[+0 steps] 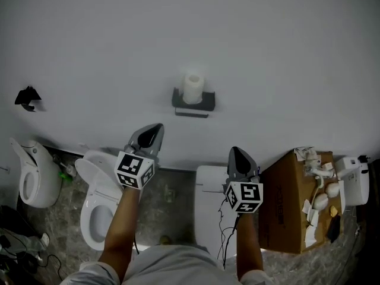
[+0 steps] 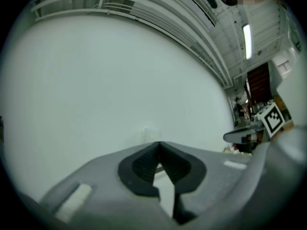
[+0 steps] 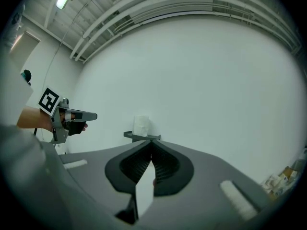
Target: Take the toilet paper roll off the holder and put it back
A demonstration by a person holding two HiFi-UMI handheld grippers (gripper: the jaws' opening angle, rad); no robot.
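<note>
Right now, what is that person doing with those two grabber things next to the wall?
A person holds a gripper in each hand, and both point at the white wall. The left gripper and the right gripper are shut and empty. The toilet paper roll stands upright on its dark holder on the wall, ahead of both grippers and touched by neither. So the roll has not been taken off yet.
</note>
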